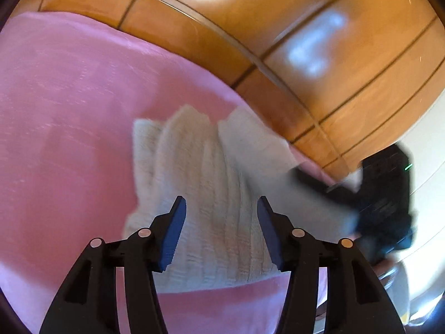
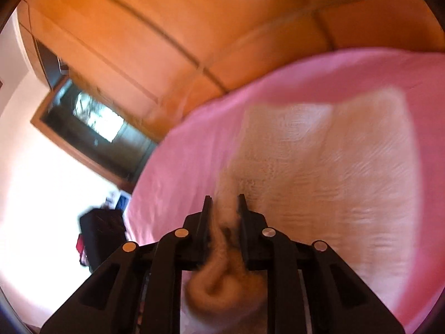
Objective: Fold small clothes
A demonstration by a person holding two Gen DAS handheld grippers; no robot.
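Observation:
A small cream ribbed knit garment (image 1: 205, 194) lies on a pink bedspread (image 1: 61, 128). My left gripper (image 1: 221, 208) is open just above the garment's near part, with nothing between its blue pads. My right gripper (image 2: 224, 203) is shut on a bunched edge of the same garment (image 2: 333, 167), and cloth hangs down between its fingers toward the camera. In the left wrist view the right gripper (image 1: 386, 200) shows as a blurred black shape at the garment's right side. Both views are motion-blurred.
Wooden wardrobe doors (image 1: 319, 55) stand behind the bed. In the right wrist view a dark framed mirror or screen (image 2: 91, 128) leans on the white wall, and a dark bag (image 2: 97, 236) sits on the floor beside the bed (image 2: 180, 161).

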